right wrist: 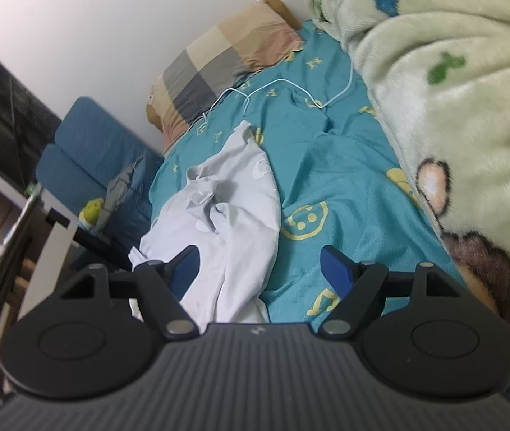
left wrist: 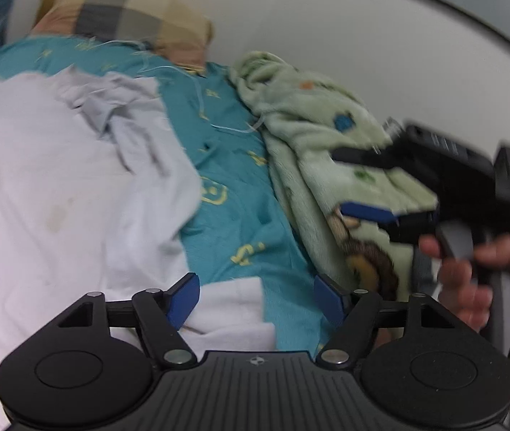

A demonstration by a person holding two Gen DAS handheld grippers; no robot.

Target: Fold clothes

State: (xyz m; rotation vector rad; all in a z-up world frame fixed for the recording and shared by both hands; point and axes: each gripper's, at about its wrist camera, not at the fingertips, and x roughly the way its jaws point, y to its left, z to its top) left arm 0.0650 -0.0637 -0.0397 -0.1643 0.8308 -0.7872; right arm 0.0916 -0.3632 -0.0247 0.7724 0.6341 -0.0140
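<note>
The left gripper (left wrist: 256,300) has its two blue-padded fingers spread wide apart, with nothing between them; it hangs over the near edge of a white garment (left wrist: 57,186) that lies crumpled on the teal bed sheet (left wrist: 240,215). The right gripper (right wrist: 258,274) is released in the same way, its jaws wide and empty, above the same white garment (right wrist: 233,208), which from this side shows as a long rumpled heap along the left part of the teal bed sheet (right wrist: 326,165). In the left wrist view the right gripper (left wrist: 366,185) shows also from outside, held by a hand (left wrist: 470,273) at the right edge, over a pale green fleece blanket (left wrist: 319,136) with cartoon prints; this picture is blurred there, so I think the jaws are apart but the detail is weak. The blanket (right wrist: 452,107) lies along the right side of the bed, touching the sheet. At the far end of the bed a checked pillow (right wrist: 215,68) rests against the white wall (right wrist: 111,18), and a thin white cable (right wrist: 276,89) runs over the sheet just beside the pillow. A blue chair (right wrist: 89,158) stands to the left of the bed.
</note>
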